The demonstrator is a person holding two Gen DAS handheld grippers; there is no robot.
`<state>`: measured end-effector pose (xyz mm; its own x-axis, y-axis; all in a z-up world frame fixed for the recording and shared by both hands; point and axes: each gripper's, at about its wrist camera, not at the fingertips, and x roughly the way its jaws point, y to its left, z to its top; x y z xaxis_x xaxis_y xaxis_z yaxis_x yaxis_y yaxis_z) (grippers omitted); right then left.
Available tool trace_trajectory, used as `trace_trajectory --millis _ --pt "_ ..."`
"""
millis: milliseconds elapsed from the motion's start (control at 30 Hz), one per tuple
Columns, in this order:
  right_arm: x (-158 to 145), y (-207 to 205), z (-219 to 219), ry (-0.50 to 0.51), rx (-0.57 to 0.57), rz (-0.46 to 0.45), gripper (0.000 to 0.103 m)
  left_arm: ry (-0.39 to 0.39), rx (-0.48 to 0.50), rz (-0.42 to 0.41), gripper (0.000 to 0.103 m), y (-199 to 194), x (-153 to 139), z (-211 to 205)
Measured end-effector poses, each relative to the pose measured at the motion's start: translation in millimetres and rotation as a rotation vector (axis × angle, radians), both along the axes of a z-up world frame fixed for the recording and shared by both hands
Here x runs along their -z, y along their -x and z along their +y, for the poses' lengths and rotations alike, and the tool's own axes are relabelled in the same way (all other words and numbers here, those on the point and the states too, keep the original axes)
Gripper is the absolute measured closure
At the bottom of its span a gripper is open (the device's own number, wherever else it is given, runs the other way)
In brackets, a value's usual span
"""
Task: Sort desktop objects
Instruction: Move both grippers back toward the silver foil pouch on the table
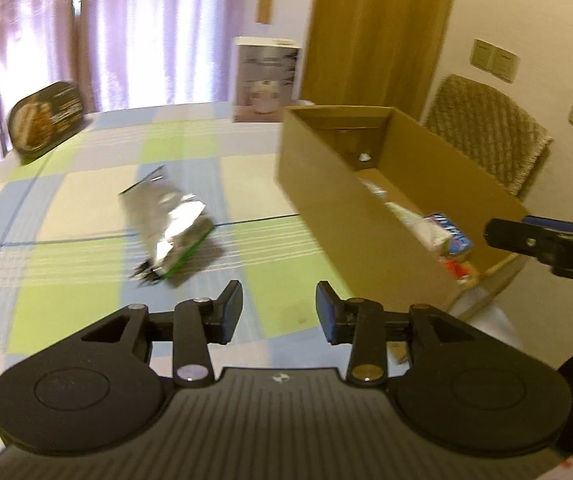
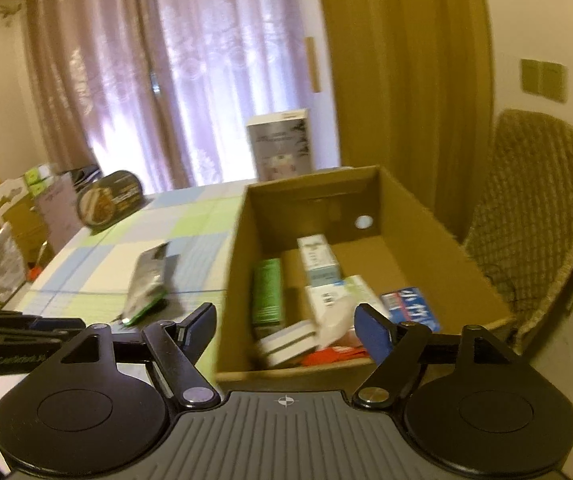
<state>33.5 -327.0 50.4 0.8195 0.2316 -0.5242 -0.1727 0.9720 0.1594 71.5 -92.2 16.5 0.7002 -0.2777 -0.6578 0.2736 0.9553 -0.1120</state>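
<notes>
The left claw (image 1: 279, 312) hangs over the table (image 1: 86, 200) with its two fingers spread apart and nothing between them. The right claw (image 2: 286, 330) is spread wide too, and it holds nothing. It hangs over the near end of the box (image 2: 426, 216).

The shiny bag (image 1: 168, 226) lies flat on the table, just ahead of the left claw and a bit to its left. It is not in the box yet. The box sits ahead of the left claw on its right side.

I think the bag is next to go in. It looks thin, crinkly and slippery. If the fingers close on only a corner, it could slide out or flop and fall on the way to the box. If the claw comes down too flat, it might just push the bag along the cloth. The two claws are near each other, so they could bump.

I count two claws, one box and one shiny bag. In the box I can see about six things: small boxes and packs. One white box (image 1: 266, 80) stands far ahead, at the back of the table. One dark oval pack (image 1: 46, 120) stands far off to the left.
</notes>
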Motion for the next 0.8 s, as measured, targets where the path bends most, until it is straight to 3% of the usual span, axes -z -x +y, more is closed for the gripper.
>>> trace_trajectory --millis 167,533,800 --pt "-1.8 0.9 26.2 0.006 -0.052 -0.003 0.026 -0.012 -0.063 0.015 0.055 4.4 5.4 35.1" --pt "-5.9 -1.1 68.5 0.037 -0.138 -0.018 0.023 -0.051 -0.084 0.007 0.015 -3.2 3.0 72.2" --pt "-0.9 -8.2 92.0 0.06 -0.183 -0.008 0.021 -0.062 -0.094 0.018 0.01 -7.8 10.0 91.4"
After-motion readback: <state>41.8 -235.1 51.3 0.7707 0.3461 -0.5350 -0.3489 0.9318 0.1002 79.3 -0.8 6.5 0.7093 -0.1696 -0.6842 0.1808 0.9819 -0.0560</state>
